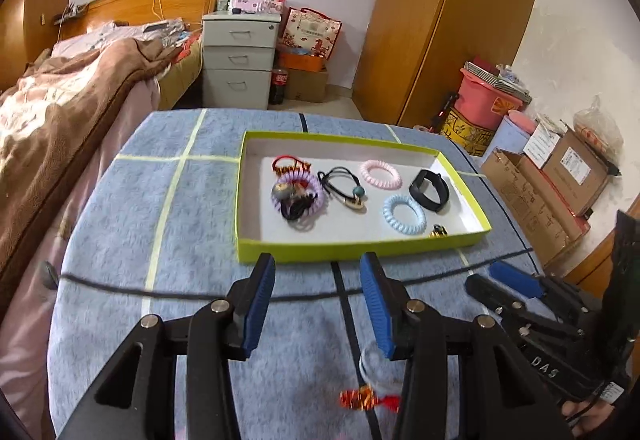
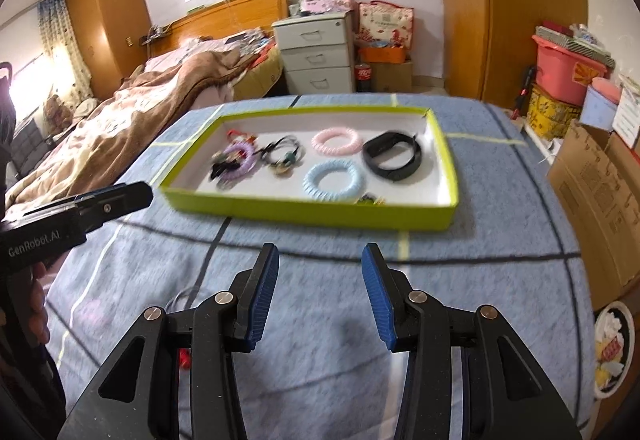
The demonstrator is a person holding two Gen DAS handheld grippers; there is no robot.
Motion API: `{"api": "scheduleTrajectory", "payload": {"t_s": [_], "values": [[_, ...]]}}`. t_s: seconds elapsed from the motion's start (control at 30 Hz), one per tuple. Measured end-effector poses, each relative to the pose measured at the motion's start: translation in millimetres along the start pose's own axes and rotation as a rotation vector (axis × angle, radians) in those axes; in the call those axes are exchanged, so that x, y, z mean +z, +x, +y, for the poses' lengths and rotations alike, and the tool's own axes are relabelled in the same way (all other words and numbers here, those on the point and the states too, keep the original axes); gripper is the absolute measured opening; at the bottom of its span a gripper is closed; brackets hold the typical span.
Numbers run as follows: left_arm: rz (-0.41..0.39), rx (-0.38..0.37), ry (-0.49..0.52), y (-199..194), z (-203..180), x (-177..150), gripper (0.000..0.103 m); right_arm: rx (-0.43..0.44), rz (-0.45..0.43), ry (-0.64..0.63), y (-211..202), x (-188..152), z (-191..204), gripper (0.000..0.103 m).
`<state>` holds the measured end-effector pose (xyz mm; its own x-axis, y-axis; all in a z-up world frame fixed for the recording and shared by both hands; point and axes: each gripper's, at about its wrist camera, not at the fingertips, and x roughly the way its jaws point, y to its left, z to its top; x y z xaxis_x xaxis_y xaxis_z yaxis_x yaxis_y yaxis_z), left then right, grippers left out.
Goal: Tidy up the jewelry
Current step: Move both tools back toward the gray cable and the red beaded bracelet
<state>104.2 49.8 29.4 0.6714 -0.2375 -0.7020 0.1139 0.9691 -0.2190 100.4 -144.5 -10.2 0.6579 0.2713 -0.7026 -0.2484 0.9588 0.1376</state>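
A lime-green tray [image 1: 360,250] [image 2: 304,214] with a white floor sits on the blue cloth-covered table. It holds a pink coil tie [image 1: 380,174] [image 2: 337,140], a blue coil tie [image 1: 405,214] [image 2: 333,180], a black band [image 1: 429,189] [image 2: 393,155], a purple coil tie among dark hair ties [image 1: 298,196] [image 2: 234,162], a black tie with a bead [image 1: 346,186] and a small gold piece [image 1: 439,230]. My left gripper [image 1: 318,272] is open and empty before the tray. My right gripper [image 2: 320,264] is open and empty too. A clear ring with a red-gold charm [image 1: 370,396] lies under the left gripper.
The right gripper [image 1: 516,280] shows at the right in the left wrist view; the left gripper [image 2: 108,200] shows at the left in the right wrist view. A bed [image 1: 60,112] stands left, cardboard boxes [image 1: 552,180] right, drawers [image 1: 238,58] and a wardrobe behind.
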Motion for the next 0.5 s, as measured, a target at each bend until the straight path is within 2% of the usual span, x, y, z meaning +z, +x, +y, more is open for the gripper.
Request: {"api": "scheduleTrajectory", "payload": {"t_s": [0.17,0.5], "values": [[0.004,0.006,-0.017,-7,7,-13,0.046,0.075,0.06,-0.021,9,-15,19,0.044],[0.009,0.003,-0.029,-15,12,-28,0.047,0.079,0.12,-0.127,16,-33,52,0.044]]}}
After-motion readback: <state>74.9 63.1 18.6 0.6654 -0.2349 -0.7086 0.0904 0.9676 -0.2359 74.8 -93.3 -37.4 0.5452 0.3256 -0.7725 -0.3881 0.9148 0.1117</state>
